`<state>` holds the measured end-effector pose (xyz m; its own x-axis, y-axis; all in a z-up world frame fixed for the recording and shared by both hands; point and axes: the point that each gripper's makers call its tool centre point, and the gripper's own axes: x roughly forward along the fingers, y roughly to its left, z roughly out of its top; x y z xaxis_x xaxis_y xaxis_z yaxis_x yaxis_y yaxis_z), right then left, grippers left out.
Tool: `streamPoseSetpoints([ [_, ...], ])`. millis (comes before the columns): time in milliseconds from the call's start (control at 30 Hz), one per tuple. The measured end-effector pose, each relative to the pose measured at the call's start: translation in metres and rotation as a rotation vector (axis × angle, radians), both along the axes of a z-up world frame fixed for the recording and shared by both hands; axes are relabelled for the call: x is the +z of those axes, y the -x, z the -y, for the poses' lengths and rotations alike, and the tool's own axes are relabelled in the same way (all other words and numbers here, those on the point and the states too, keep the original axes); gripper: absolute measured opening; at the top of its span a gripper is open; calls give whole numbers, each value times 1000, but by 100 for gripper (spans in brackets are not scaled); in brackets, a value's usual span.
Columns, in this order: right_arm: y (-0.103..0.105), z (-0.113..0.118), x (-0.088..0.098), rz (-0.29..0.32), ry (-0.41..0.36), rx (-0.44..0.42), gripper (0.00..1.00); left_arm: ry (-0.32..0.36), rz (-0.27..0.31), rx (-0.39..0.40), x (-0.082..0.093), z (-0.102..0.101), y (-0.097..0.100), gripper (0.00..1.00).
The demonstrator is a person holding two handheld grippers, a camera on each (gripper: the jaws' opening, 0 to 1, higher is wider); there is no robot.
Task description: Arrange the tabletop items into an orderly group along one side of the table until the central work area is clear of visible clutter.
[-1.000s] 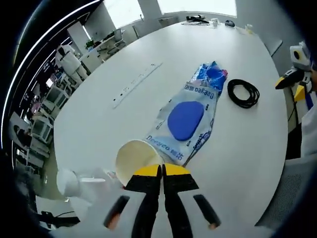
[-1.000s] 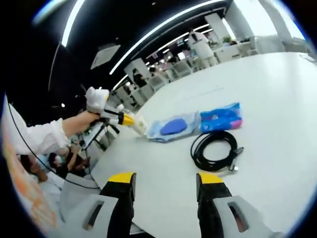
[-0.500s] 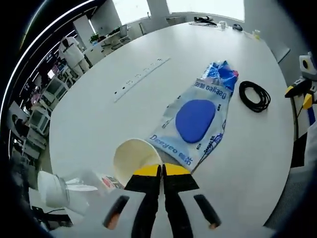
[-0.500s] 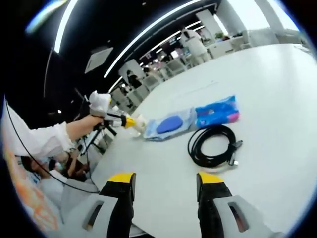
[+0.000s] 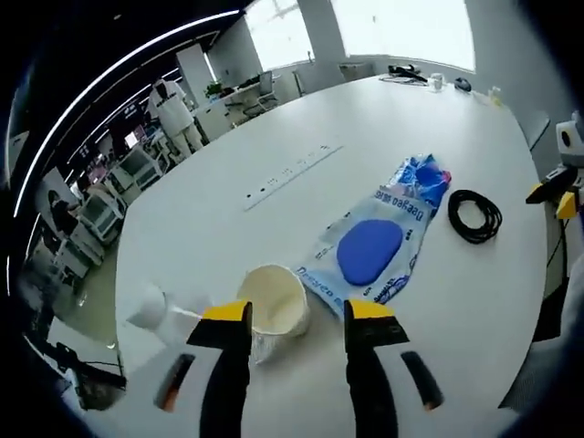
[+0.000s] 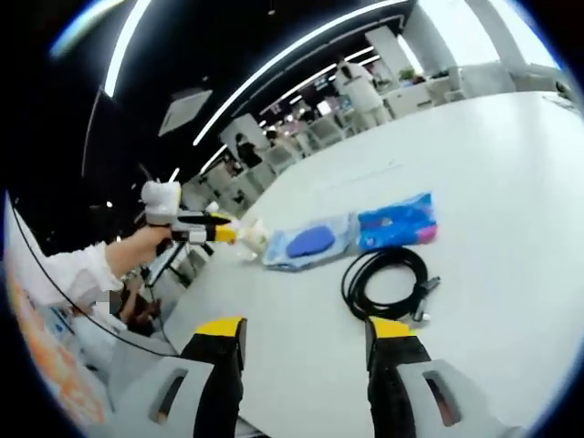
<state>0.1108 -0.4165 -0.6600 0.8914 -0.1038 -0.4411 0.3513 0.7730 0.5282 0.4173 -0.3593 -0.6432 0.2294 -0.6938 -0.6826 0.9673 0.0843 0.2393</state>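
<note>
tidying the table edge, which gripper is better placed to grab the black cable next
Right, probably. The right gripper is open and the coiled black cable lies just ahead of its jaws. The left gripper is open beside the paper cup, with the blue package between it and the cable.

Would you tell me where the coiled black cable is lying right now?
The black cable lies on the white table, just ahead of the open right gripper and beside the blue plastic package.
</note>
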Motion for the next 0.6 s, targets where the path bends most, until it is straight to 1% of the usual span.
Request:
streamPoseSetpoints([
  [67, 1, 2, 2, -9, 23, 6, 56, 16, -7, 14, 4, -11, 4, 42],
  [167, 5, 7, 4, -21, 47, 3, 59, 60, -25, 43, 11, -26, 11, 46],
  [233, 8, 10, 8, -16, 64, -4, 59, 87, -32, 59, 15, -37, 15, 52],
  [267, 10, 12, 10, -10, 73, -8, 59, 93, -25, 72, 16, -43, 15, 57],
  [300, 12, 15, 13, -2, 78, -13, 59, 105, 5, 98, 20, -51, 11, 66],
  [333, 13, 16, 14, 1, 80, -17, 59, 132, 18, 112, 24, -55, 10, 74],
  [367, 15, 18, 15, 2, 81, -20, 60, 166, 10, 123, 28, -57, 11, 81],
  [400, 16, 19, 16, 0, 83, -22, 60, 196, -24, 146, 30, -61, 13, 89],
  [433, 18, 20, 15, -7, 85, -23, 61, 219, -68, 171, 32, -67, 16, 92],
  [500, 23, 23, 14, -27, 92, -24, 63, 234, -116, 184, 32, -75, 20, 94],
  [567, 26, 25, 13, -35, 100, -25, 63, 243, -113, 202, 34, -87, 19, 94],
  [600, 29, 26, 13, -45, 103, -30, 64, 253, -125, 220, 34, -94, 18, 95],
])
